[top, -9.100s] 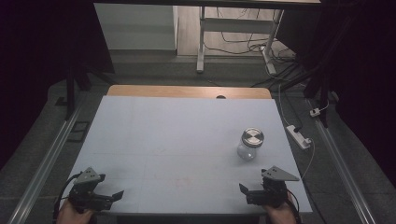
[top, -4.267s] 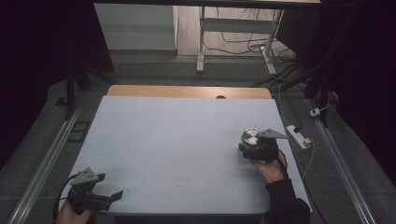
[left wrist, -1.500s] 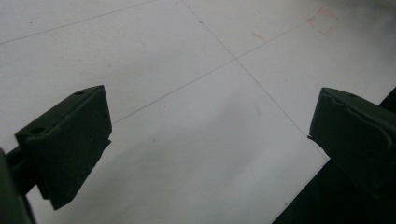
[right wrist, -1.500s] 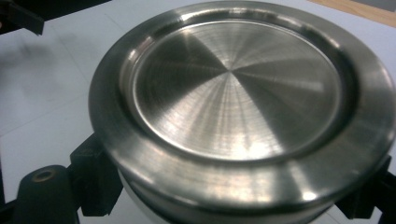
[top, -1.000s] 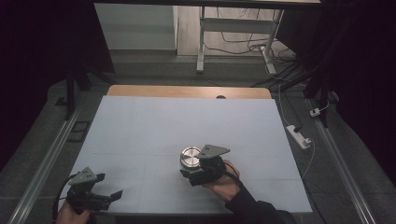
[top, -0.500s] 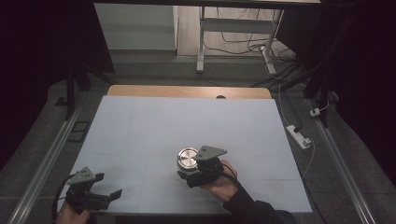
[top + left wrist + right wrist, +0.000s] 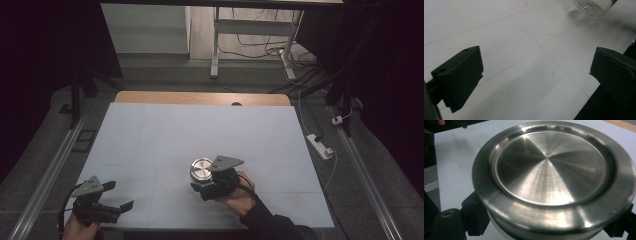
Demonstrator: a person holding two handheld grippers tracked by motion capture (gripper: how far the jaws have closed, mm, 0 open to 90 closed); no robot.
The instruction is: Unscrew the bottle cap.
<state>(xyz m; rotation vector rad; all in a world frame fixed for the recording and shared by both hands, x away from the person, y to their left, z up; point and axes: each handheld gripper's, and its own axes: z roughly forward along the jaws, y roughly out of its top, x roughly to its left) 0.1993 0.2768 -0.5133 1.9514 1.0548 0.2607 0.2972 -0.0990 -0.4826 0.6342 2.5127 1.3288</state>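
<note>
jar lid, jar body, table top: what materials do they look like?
Lid: metal, likely brushed steel; radial sheen and fine concentric marks. Jar body: clear glass or plastic, see-through with a textured base; can't tell which. Table top: matte white sheet over a wooden board, with tan wood showing at the far edge.

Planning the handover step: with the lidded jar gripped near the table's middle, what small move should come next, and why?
Probably bring the open left gripper in toward the clear glass jar with the round steel lid. The right gripper is shut on the jar's body below the lid, while the left waits apart at the near left corner of the white table.
</note>
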